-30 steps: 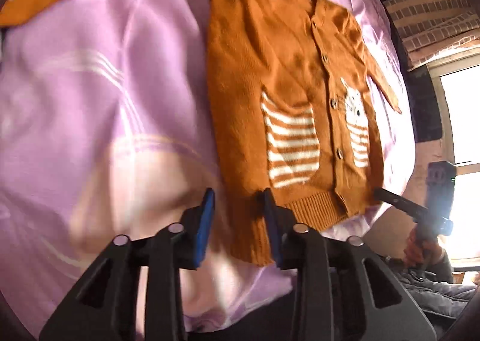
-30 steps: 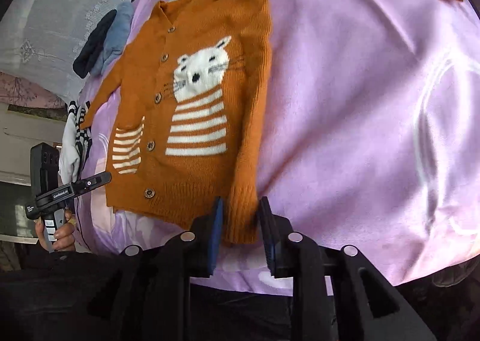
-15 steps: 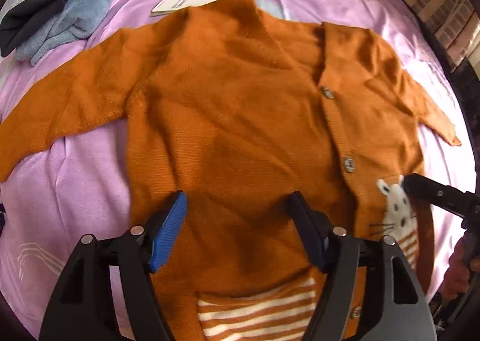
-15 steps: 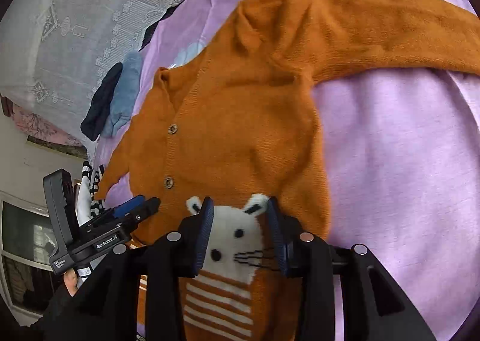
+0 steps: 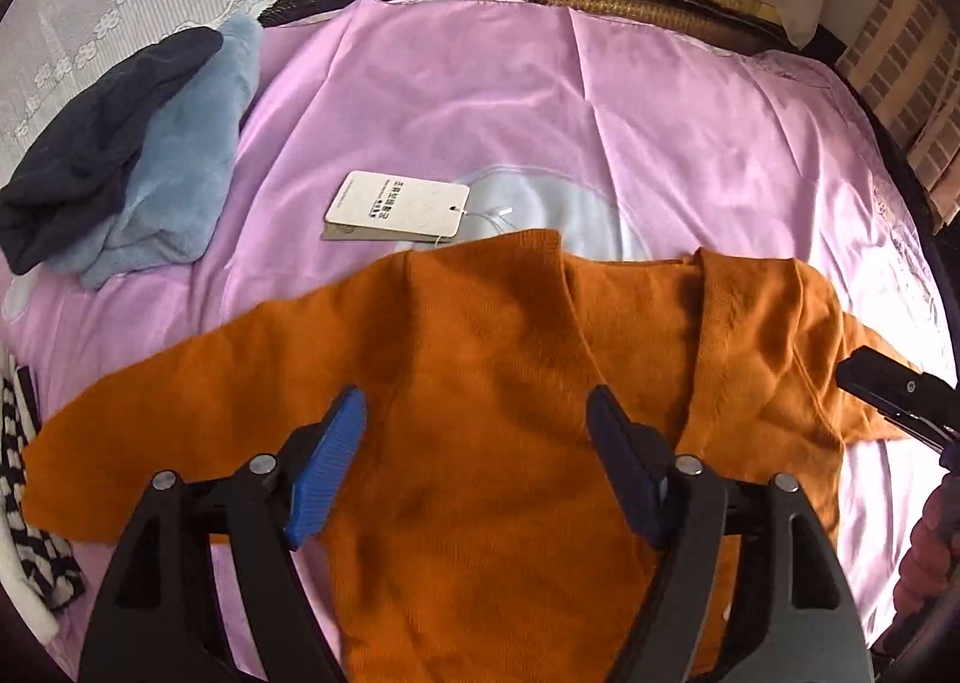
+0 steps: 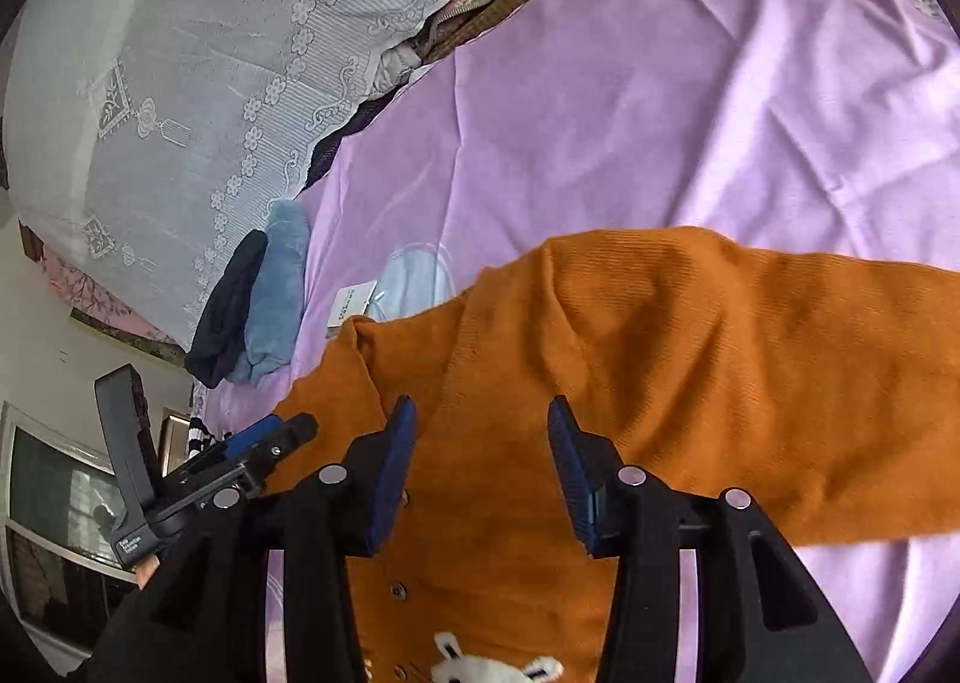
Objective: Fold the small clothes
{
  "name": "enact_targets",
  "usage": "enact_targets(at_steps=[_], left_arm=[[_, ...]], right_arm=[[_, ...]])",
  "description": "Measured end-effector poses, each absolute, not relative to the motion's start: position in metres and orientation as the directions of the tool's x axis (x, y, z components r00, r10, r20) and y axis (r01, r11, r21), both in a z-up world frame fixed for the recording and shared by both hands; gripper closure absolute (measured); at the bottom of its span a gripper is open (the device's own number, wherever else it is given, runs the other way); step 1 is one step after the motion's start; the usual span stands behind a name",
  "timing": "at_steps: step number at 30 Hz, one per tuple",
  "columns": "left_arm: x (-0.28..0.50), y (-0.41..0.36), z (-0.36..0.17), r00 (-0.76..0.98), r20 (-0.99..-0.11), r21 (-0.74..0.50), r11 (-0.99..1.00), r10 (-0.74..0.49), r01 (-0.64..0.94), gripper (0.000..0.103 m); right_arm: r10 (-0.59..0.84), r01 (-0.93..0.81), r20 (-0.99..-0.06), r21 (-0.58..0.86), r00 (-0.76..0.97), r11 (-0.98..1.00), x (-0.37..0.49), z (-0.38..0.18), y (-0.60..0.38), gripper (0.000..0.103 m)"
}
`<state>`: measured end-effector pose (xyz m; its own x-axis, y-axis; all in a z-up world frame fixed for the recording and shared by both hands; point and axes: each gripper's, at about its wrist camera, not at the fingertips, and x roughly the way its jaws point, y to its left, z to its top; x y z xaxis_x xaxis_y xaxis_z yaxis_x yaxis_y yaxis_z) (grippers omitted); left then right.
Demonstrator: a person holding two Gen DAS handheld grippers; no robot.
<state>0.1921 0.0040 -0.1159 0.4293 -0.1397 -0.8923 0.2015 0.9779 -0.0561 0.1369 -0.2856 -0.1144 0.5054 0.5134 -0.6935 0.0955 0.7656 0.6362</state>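
Pink sheet (image 5: 480,101) on a bed holds a soft, light orange cardigan (image 5: 510,383) spread flat, sleeves out; left gripper (image 5: 474,455) and right gripper (image 6: 480,467) hover wide open above, and a sleeve cuff or shoulder seam looks best to pinch.

Unreadable print on hang tag (image 5: 397,204)

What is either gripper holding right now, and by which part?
Nothing. The left gripper and right gripper are both open above the orange cardigan, gripping no part of it.
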Motion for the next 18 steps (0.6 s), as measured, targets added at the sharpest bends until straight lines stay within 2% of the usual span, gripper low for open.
enact_targets(at_steps=[6, 8, 10, 12, 14, 15, 18], left_arm=[[0.228, 0.018, -0.163, 0.378, -0.926, 0.048, 0.988, -0.011, 0.147, 0.027], [0.232, 0.044, -0.170, 0.373, -0.927, 0.016, 0.995, -0.023, 0.102, 0.015], [0.232, 0.069, -0.169, 0.371, -0.927, -0.025, 0.997, -0.051, 0.074, 0.014], [0.227, 0.086, -0.164, 0.377, -0.923, -0.053, 0.995, -0.082, 0.086, 0.014], [0.220, 0.094, -0.155, 0.403, -0.915, 0.011, 0.996, -0.027, 0.091, 0.013], [0.216, 0.098, -0.149, 0.419, -0.908, 0.025, 0.996, -0.014, 0.087, 0.013], [0.204, 0.095, -0.129, 0.457, -0.889, 0.009, 0.995, -0.038, 0.101, 0.015]], right_arm=[[0.499, 0.156, -0.725, 0.627, 0.476, 0.763, 0.175, -0.149, -0.299, 0.056], [0.565, 0.161, -0.665, 0.705, 0.489, 0.691, 0.167, -0.160, -0.324, 0.061], [0.587, 0.185, -0.640, 0.738, 0.496, 0.649, 0.157, -0.165, -0.351, 0.071], [0.607, 0.202, -0.609, 0.771, 0.511, 0.604, 0.146, -0.167, -0.377, 0.075], [0.547, 0.242, -0.644, 0.737, 0.535, 0.632, 0.134, -0.160, -0.397, 0.073], [0.502, 0.275, -0.667, 0.713, 0.551, 0.645, 0.127, -0.154, -0.406, 0.062], [0.454, 0.260, -0.655, 0.701, 0.604, 0.664, 0.113, -0.129, -0.406, 0.046]])
